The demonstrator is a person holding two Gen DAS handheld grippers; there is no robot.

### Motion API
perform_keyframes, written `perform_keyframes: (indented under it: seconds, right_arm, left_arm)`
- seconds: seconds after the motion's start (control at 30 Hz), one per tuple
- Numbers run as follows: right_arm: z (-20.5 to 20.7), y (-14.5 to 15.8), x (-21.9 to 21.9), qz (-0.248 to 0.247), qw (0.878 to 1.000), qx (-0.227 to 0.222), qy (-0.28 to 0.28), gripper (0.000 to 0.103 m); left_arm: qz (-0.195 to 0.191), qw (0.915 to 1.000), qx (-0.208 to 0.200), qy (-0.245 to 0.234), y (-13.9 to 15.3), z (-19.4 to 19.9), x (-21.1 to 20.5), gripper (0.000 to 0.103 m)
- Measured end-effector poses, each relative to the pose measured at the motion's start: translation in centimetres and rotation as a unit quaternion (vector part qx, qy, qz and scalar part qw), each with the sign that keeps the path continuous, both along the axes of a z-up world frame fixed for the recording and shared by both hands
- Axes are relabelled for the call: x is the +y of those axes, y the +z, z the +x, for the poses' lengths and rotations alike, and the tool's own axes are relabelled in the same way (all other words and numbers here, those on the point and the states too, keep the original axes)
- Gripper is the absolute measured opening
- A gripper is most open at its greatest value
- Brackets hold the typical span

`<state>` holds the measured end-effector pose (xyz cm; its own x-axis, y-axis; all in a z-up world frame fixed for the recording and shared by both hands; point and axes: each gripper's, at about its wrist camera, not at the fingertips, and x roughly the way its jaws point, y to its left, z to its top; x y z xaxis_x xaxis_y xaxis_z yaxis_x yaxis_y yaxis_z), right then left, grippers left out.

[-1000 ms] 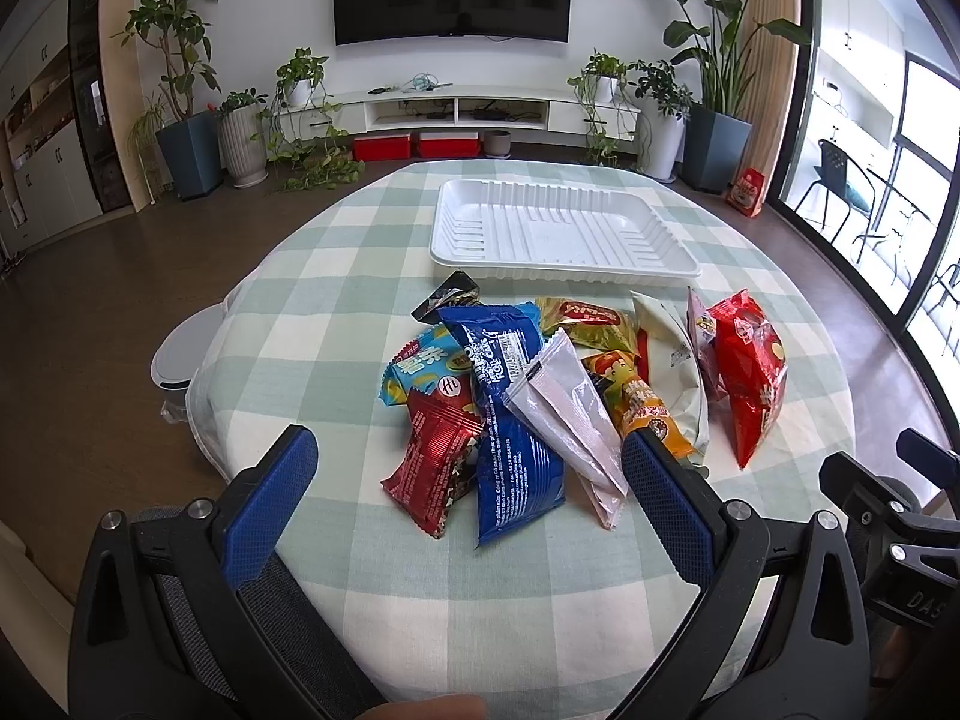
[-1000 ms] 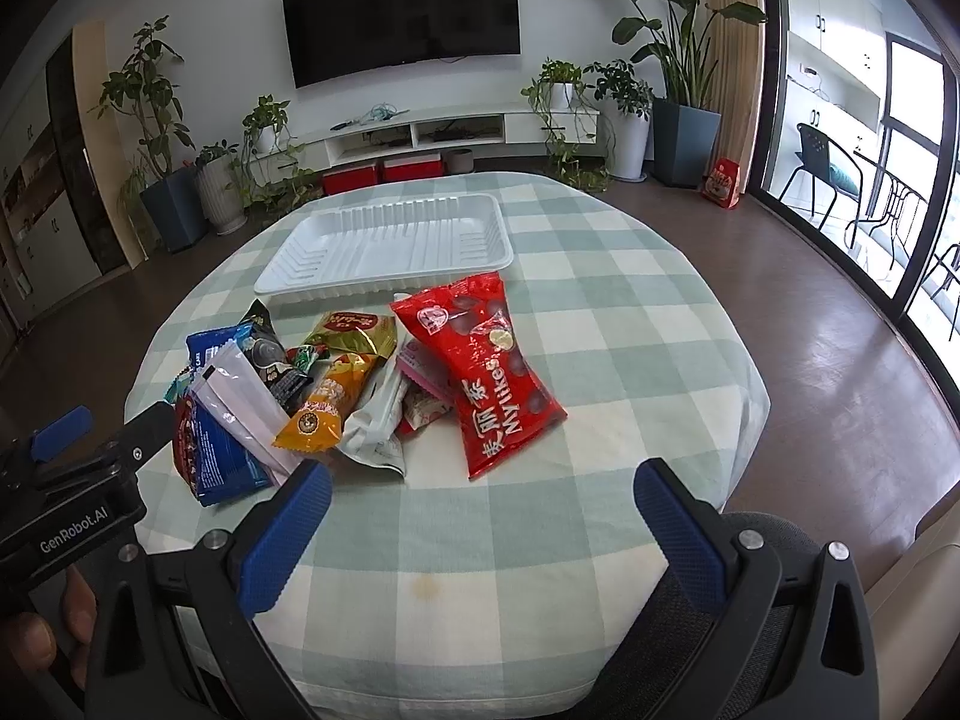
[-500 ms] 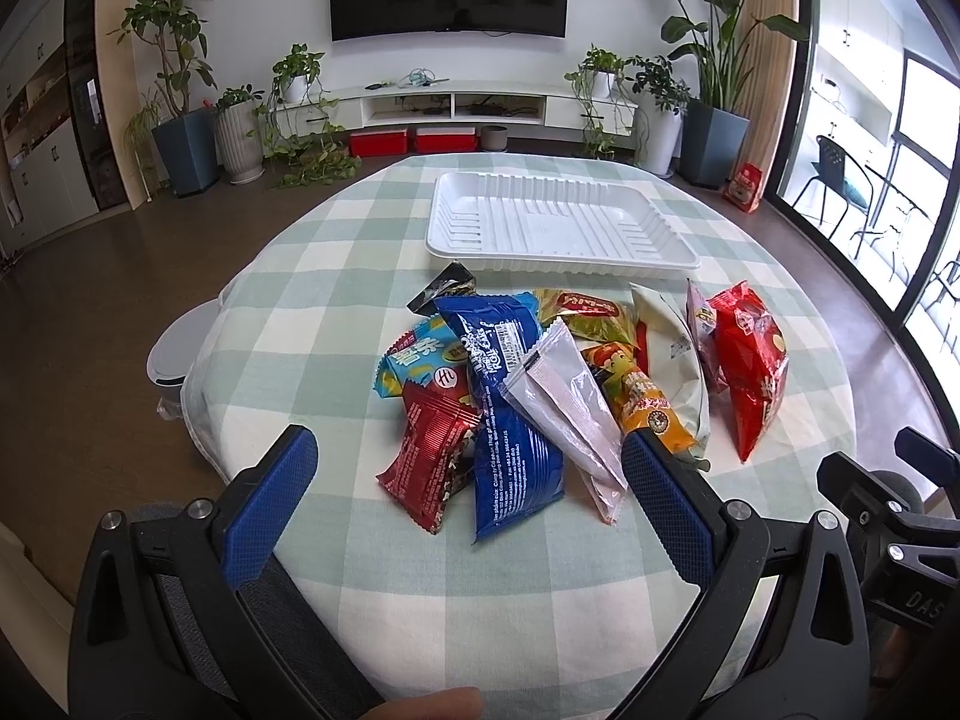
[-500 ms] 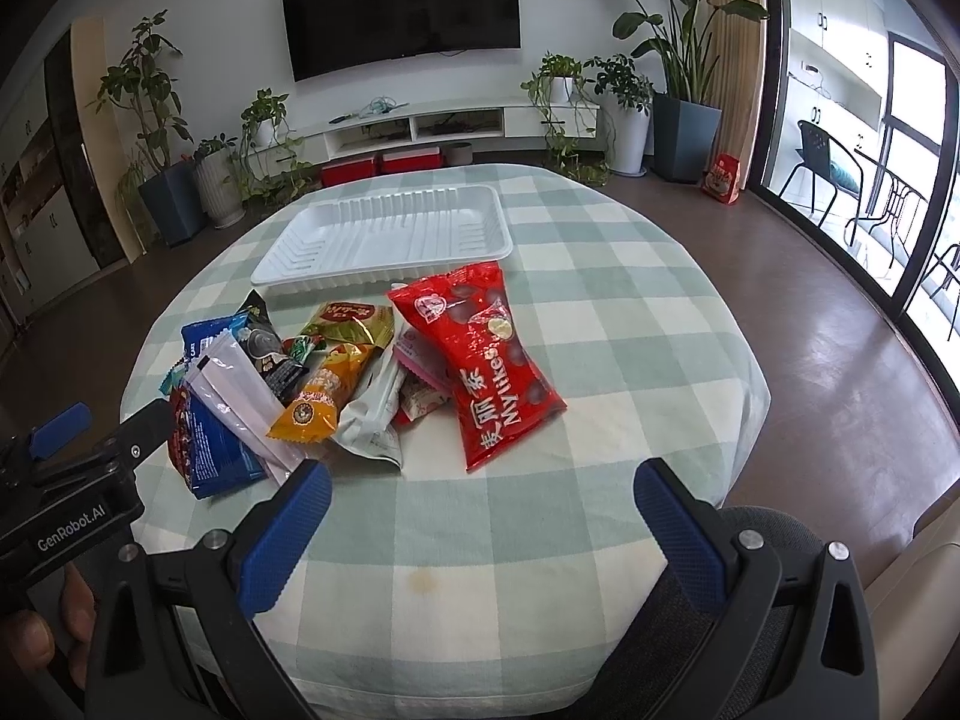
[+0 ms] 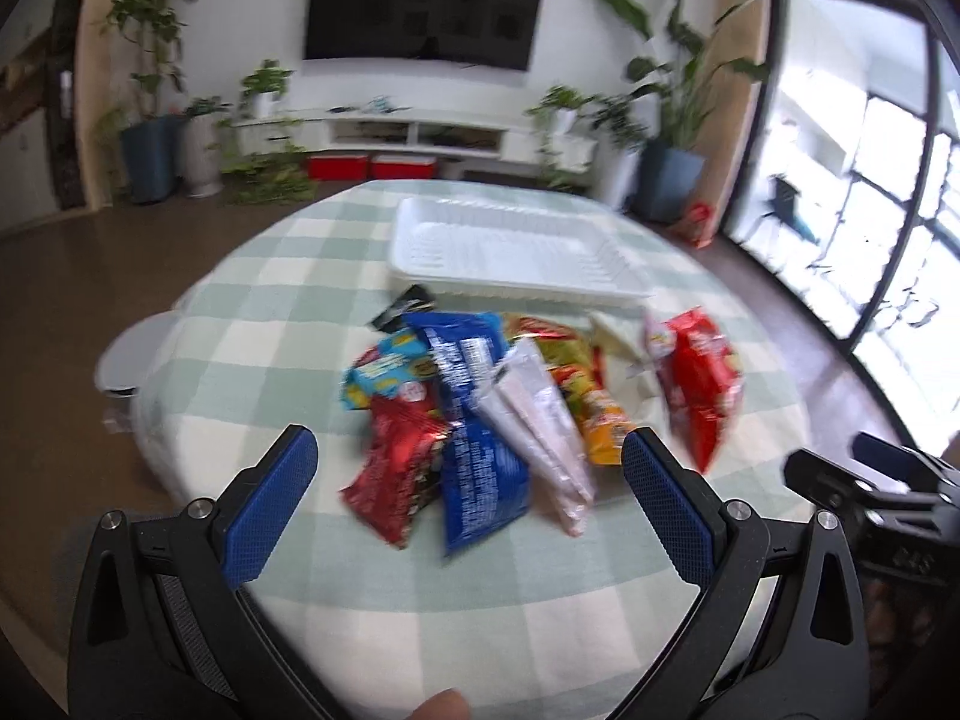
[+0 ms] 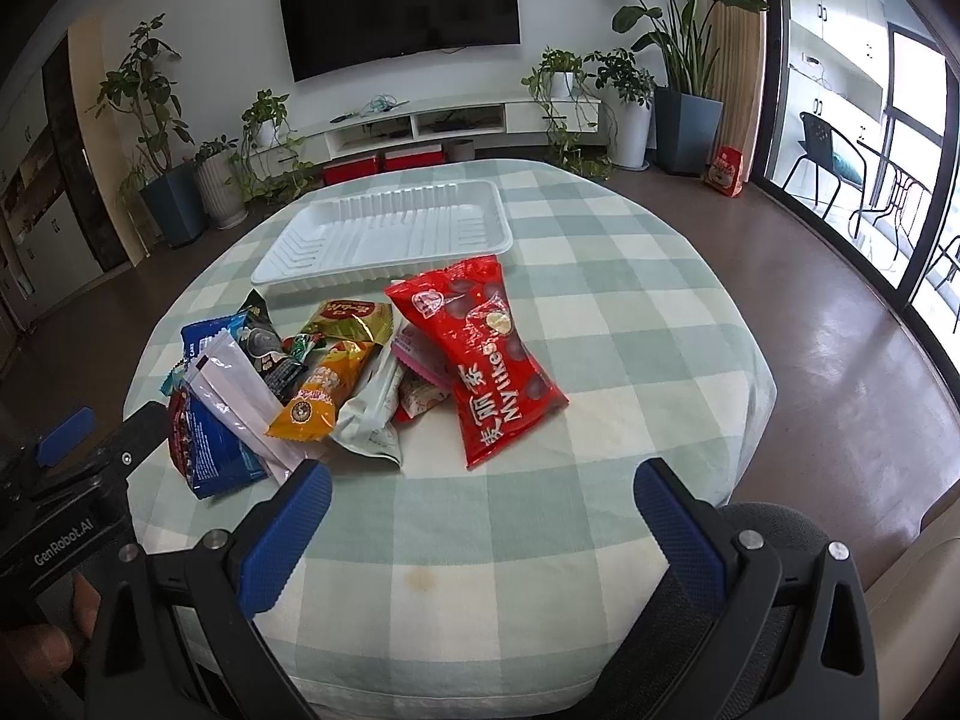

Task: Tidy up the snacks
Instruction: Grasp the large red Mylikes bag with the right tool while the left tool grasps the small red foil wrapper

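The left hand-held gripper [image 5: 468, 483] and the right hand-held gripper [image 6: 483, 501] both hover wide open and empty above the near edge of the round checked cloth surface [image 6: 630, 324]. Beyond lies a pile of glossy snack packets [image 6: 336, 378], then a ribbed white plastic tray [image 6: 390, 228].

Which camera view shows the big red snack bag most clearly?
The right wrist view. There the big red snack bag lies sharp and whole on the table, nearer than the white tray, and its print can be read. In the left wrist view the same bag is blurred by motion, at the pile's right edge.
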<state>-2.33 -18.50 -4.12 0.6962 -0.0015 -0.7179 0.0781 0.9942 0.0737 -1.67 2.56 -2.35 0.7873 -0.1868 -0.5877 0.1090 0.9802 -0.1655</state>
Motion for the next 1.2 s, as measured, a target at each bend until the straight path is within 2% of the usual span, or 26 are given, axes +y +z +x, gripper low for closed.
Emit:
perform_keyframes:
  seconds: [0.07, 0.13, 0.17, 0.2, 0.27, 0.43, 0.57, 0.67, 0.83, 1.07, 1.2]
  right_arm:
    - [-0.3, 0.0, -0.2, 0.004, 1.0, -0.009, 0.001, 0.103]
    - [-0.3, 0.0, -0.6, 0.012, 1.0, -0.017, 0.0, 0.103]
    - [-0.4, 0.0, -0.8, 0.015, 1.0, -0.02, 0.0, 0.103]
    - [-0.4, 0.0, -1.0, 0.02, 1.0, -0.024, 0.0, 0.103]
    - [-0.6, 0.0, -1.4, 0.026, 0.999, -0.033, 0.001, 0.103]
    - [0.6, 0.8, -2.0, 0.001, 0.999, -0.052, 0.017, 0.103]
    - [2.5, 1.1, -3.1, -0.001, 0.998, -0.06, 0.034, 0.098]
    - [4.6, 0.7, -3.2, -0.001, 0.997, -0.041, 0.071, 0.094]
    - [7.0, -0.3, -2.1, -0.013, 0.989, -0.014, 0.149, 0.092]
    - [10.3, -1.5, -2.1, -0.04, 0.984, 0.026, 0.17, 0.09]
    - [11.2, -2.6, -2.4, -0.032, 0.98, 0.056, 0.188, 0.08]
  left_arm:
    - [-0.001, 0.9998, 0.009, -0.016, -0.6, -0.4, 0.5, 0.103]
    - [0.011, 0.9976, 0.068, -0.003, -1.7, -0.1, 1.0, 0.103]
    - [0.006, 0.9944, 0.105, 0.006, -2.4, 0.1, 1.5, 0.103]
    - [-0.012, 0.9935, 0.112, 0.013, -2.7, 0.0, 2.2, 0.103]
    - [-0.027, 0.9948, 0.096, 0.02, -2.5, -0.1, 2.7, 0.103]
    - [0.008, 0.9974, 0.072, 0.002, -1.2, 0.4, 2.6, 0.103]
    - [0.018, 0.9971, 0.069, -0.028, -1.6, 1.9, 2.3, 0.102]
    - [0.023, 0.9955, 0.074, -0.055, -2.1, 3.0, 2.1, 0.097]
    - [0.017, 0.9936, 0.078, -0.08, -2.5, 4.5, 2.9, 0.094]
    - [0.017, 0.989, 0.092, -0.115, -3.3, 6.1, 3.3, 0.094]
    - [0.013, 0.9845, 0.099, -0.145, -3.6, 6.7, 3.0, 0.094]
